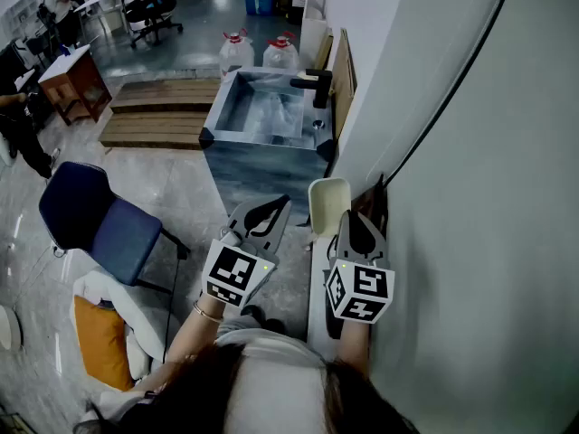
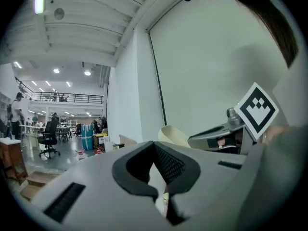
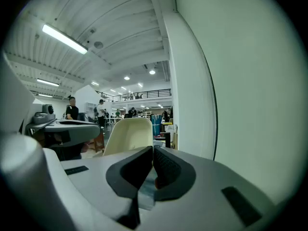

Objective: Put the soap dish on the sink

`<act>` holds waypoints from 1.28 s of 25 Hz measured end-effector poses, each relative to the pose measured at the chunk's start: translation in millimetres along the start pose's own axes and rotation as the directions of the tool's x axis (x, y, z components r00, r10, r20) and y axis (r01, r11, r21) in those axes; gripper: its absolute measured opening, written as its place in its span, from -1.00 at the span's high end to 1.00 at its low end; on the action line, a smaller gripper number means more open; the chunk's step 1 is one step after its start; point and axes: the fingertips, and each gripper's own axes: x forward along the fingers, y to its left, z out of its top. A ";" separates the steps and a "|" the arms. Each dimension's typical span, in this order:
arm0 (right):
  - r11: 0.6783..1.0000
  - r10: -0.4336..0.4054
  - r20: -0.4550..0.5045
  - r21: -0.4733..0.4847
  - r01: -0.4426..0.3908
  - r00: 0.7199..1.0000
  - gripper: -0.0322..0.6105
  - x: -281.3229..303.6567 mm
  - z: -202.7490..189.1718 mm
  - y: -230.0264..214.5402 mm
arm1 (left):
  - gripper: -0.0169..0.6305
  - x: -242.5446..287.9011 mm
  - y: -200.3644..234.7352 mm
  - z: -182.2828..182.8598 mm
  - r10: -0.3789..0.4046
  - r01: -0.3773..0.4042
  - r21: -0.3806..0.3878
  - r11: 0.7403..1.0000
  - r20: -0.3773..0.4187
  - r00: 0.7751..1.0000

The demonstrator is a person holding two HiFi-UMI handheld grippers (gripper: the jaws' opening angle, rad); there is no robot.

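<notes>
The cream soap dish (image 1: 327, 204) is held up in the air at the tips of my right gripper (image 1: 348, 217), whose jaws are shut on its edge. In the right gripper view the soap dish (image 3: 128, 134) rises just left of the closed right gripper (image 3: 153, 149). My left gripper (image 1: 271, 208) hovers beside it, shut and empty; in its own view the left gripper (image 2: 154, 143) shows nothing between its jaws, and the dish (image 2: 174, 134) sits behind them. The blue-grey sink (image 1: 220, 108) with a black faucet (image 1: 317, 84) stands on the floor ahead, well beyond both grippers.
A white wall (image 1: 470, 197) runs close along my right. A blue chair (image 1: 95, 220) and an orange cushion (image 1: 99, 342) are at my left. Wooden pallets (image 1: 163, 116) lie left of the sink, and two water bottles (image 1: 237, 52) stand behind it.
</notes>
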 end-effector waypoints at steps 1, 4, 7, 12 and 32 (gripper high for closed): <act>1.000 -0.002 0.004 0.003 0.002 1.000 0.80 0.0 -0.8 -2.0 | 0.94 0.8 -0.8 -0.7 0.000 0.000 -0.002 1.000 0.002 1.000; 1.000 -0.009 0.016 0.014 0.009 1.000 0.80 1.8 -2.7 -8.1 | 0.94 4.3 -1.6 -3.0 0.003 -0.003 -0.010 1.000 0.006 1.000; 1.000 -0.015 0.013 0.024 0.014 1.000 0.80 7.7 -6.2 -11.7 | 0.94 9.3 1.7 -7.3 0.007 -0.007 -0.013 1.000 -0.006 1.000; 0.999 -0.001 0.004 0.036 0.001 1.000 0.80 25.4 -10.9 -12.7 | 0.94 21.7 11.3 -15.1 0.003 -0.003 -0.004 1.000 -0.024 1.000; 1.000 -0.014 -0.035 -0.016 0.014 0.999 0.80 141.7 1.4 -1.2 | 0.94 82.8 105.4 -33.0 -0.003 0.002 -0.028 1.000 -0.026 1.000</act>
